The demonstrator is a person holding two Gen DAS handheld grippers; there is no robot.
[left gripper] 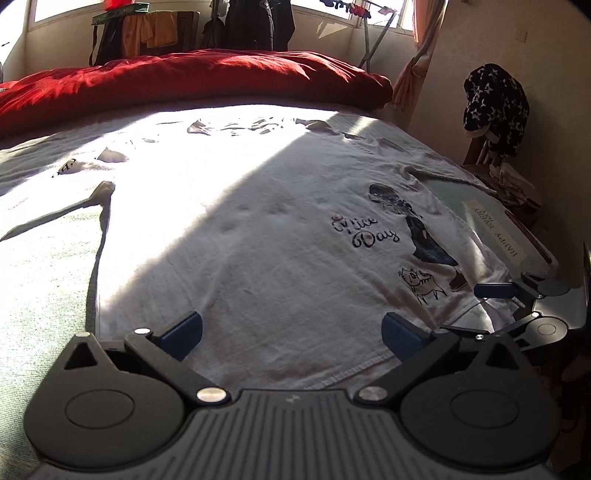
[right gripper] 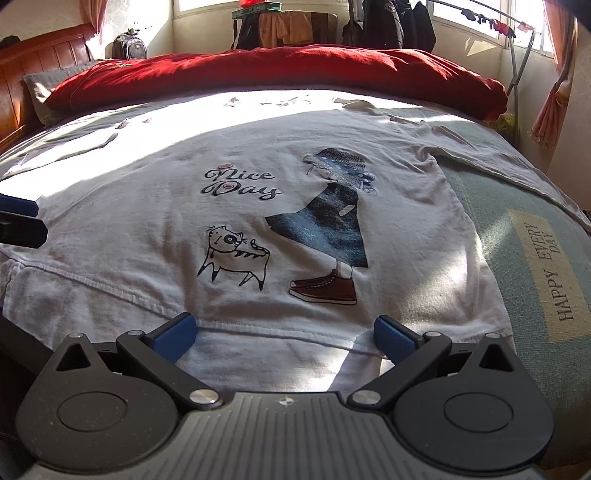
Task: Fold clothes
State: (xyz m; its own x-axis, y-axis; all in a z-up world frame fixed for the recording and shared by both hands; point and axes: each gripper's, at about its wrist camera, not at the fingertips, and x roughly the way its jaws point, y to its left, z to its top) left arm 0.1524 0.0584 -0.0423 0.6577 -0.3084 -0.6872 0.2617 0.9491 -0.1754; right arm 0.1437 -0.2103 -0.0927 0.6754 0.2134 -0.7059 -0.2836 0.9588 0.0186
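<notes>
Nearest the lens in each wrist view, both claws stand with their blue pads spread wide and nothing between them. The left gripper [left gripper: 291, 334] hangs over the near hem of a white T-shirt [left gripper: 258, 229], towards its left half. The right gripper [right gripper: 282, 334] sits over the same hem further right, just below the printed shoe; it also shows at the right edge of the left view.

The T-shirt lies spread flat, print side up, on a pale green bed cover [right gripper: 535, 295], with its hem towards the cameras. Its print [right gripper: 280, 229] shows the words "Nice Day", a cat and a girl in a blue dress. A cream label reading "HAPPY EVERY DAY" [right gripper: 554, 266] lies on the cover to the shirt's right.

Beyond the shirt, a red quilt [right gripper: 277, 70] is bunched across the bed. Behind it, clothes hang on a drying rack [right gripper: 495, 22] by the sunlit windows.
</notes>
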